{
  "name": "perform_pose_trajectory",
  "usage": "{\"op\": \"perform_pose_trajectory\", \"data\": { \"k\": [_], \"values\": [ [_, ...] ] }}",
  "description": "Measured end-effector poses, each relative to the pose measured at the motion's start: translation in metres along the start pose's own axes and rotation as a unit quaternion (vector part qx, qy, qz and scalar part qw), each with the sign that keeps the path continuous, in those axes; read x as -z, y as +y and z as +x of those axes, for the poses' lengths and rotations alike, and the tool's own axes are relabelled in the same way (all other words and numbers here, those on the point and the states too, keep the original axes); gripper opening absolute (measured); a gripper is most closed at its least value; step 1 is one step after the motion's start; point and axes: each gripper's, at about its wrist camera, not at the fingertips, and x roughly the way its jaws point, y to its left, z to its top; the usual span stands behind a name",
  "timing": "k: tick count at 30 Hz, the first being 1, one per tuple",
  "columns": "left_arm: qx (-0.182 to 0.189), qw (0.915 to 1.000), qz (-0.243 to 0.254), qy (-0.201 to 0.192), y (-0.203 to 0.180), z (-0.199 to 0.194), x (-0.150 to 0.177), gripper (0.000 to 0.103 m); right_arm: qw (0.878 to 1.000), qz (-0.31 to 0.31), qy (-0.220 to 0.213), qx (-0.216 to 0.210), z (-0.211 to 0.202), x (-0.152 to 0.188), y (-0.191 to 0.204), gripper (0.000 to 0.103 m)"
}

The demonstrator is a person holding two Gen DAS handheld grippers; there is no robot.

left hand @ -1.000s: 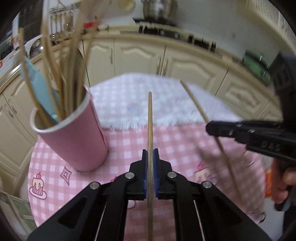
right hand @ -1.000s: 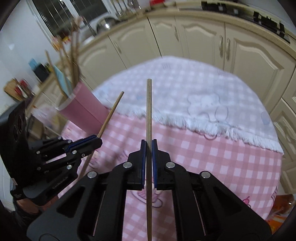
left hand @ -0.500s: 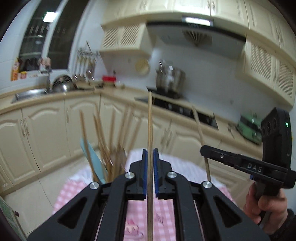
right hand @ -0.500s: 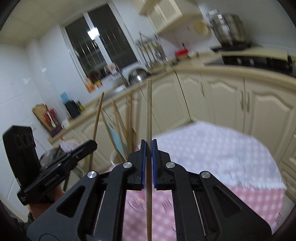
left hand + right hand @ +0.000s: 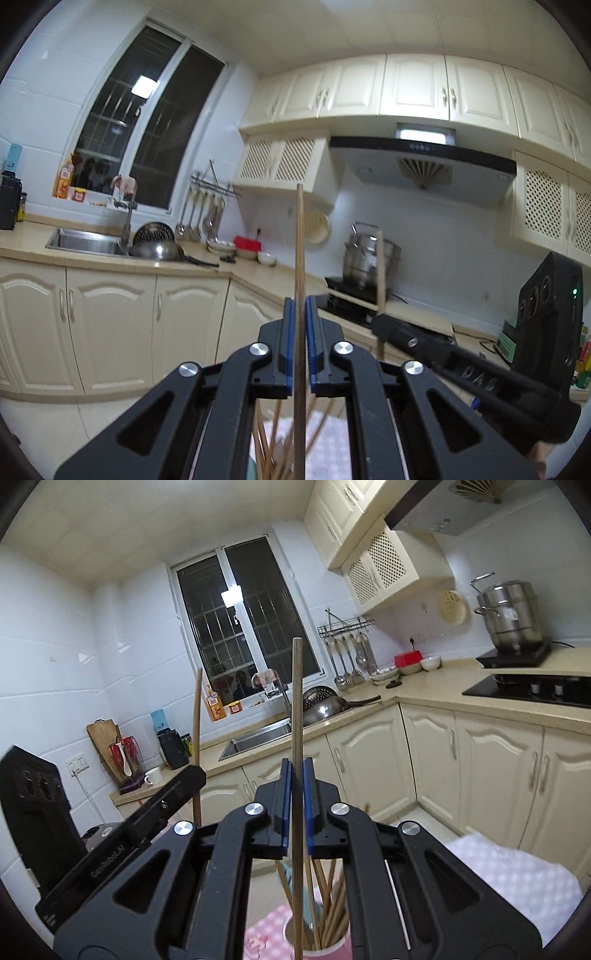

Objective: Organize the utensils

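A: Held in the left gripper (image 5: 299, 343)?

B: One thin wooden chopstick (image 5: 299, 258), plain brown, square-cut at the top, standing upright. Blue pads closed tight on its middle, tip well above the fingers, lower end running down out of view.

A: And the right gripper (image 5: 294, 805)?

B: Same again: pads clamped on a second chopstick (image 5: 296, 709), upright, pale brown, blunt top against the dark window (image 5: 243, 620).

A: Seen from each other's cameras?

B: Yes. Right gripper low on the right in the left wrist view (image 5: 391, 328), its chopstick (image 5: 379, 273) rising in front of the steel pot (image 5: 369, 258). Left gripper low on the left in the right wrist view (image 5: 184, 779), its stick (image 5: 197, 738) upright beside it.

A: Where is the cup?

B: Directly below the right gripper: pink paper cup (image 5: 332, 950), rim just visible at the bottom edge, crowded with more chopsticks (image 5: 328, 897) fanning outward. On a pink checked tablecloth (image 5: 266, 934), white fringed cloth (image 5: 517, 878) to the right.

A: Room to move?

B: Open air around both sticks. Cream cabinets (image 5: 480, 768), sink (image 5: 255, 738) and counter well behind. Little free space inside the cup's rim.
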Motion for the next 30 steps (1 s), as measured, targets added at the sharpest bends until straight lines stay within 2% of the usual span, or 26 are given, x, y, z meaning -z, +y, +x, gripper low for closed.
{"op": "perform_pose_trajectory", "data": {
  "k": [5,12,23,25,26,27,28,29,30],
  "values": [
    [-0.009,0.9999,-0.010,-0.008,0.009,0.025,0.009,0.005,1.000,0.008,-0.005,0.000,0.026,0.006,-0.007,0.006],
    [-0.017,0.9996,-0.023,0.002,0.024,0.050,0.034,0.006,1.000,0.000,-0.001,0.010,0.046,0.023,-0.010,0.006],
    [-0.028,0.9989,-0.025,0.029,0.038,0.063,0.070,0.006,0.999,-0.012,0.037,0.019,0.066,0.054,-0.015,0.007],
    [-0.028,0.9987,-0.024,0.035,0.039,0.059,0.072,0.008,0.999,-0.014,0.049,0.019,0.065,0.056,-0.015,0.015],
    [-0.027,0.9986,-0.022,0.039,0.040,0.056,0.072,0.014,0.998,-0.015,0.051,0.022,0.062,0.056,-0.016,0.039],
    [-0.036,0.9985,-0.021,0.035,0.042,0.049,0.070,0.033,0.998,-0.014,0.046,0.031,0.057,0.055,-0.016,0.067],
    [-0.034,0.9986,-0.021,0.034,0.044,0.045,0.068,0.052,0.998,-0.007,0.035,0.042,0.050,0.053,-0.019,0.079],
    [-0.039,0.9985,-0.023,0.032,0.047,0.039,0.065,0.081,0.999,0.002,0.021,0.042,0.040,0.049,-0.023,0.088],
    [-0.044,0.9983,-0.027,0.025,0.050,0.033,0.063,0.089,0.999,0.006,0.015,0.043,0.035,0.046,-0.025,0.088]
  ]
}}
